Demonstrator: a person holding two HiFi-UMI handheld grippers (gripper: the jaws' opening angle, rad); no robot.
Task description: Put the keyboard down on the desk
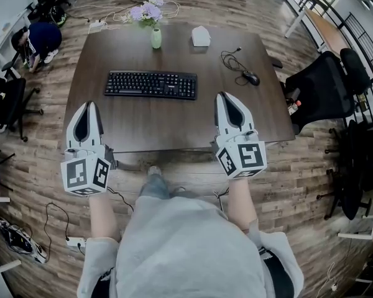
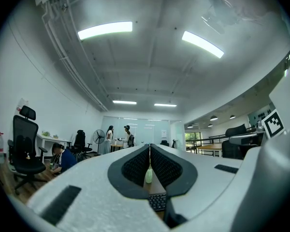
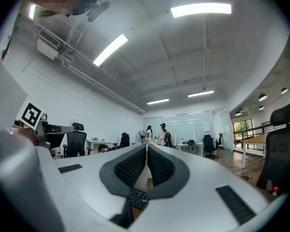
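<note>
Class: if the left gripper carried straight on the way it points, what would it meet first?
Probably nothing close. The left gripper, jaws shut, points about level above the desk; the keyboard and vase sit below its line, though depth is unclear.

Head view: high, steeply down over whole surface [image 1: 143, 123]. Both gripper views: low at near edge, almost level, looking along own fingers [image 2: 135, 167] across room. All three share keyboard [image 1: 150, 84].

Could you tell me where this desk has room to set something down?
The desk is bare in front of the keyboard and left of it. The back holds the vase and white box, the right the mouse.
</note>
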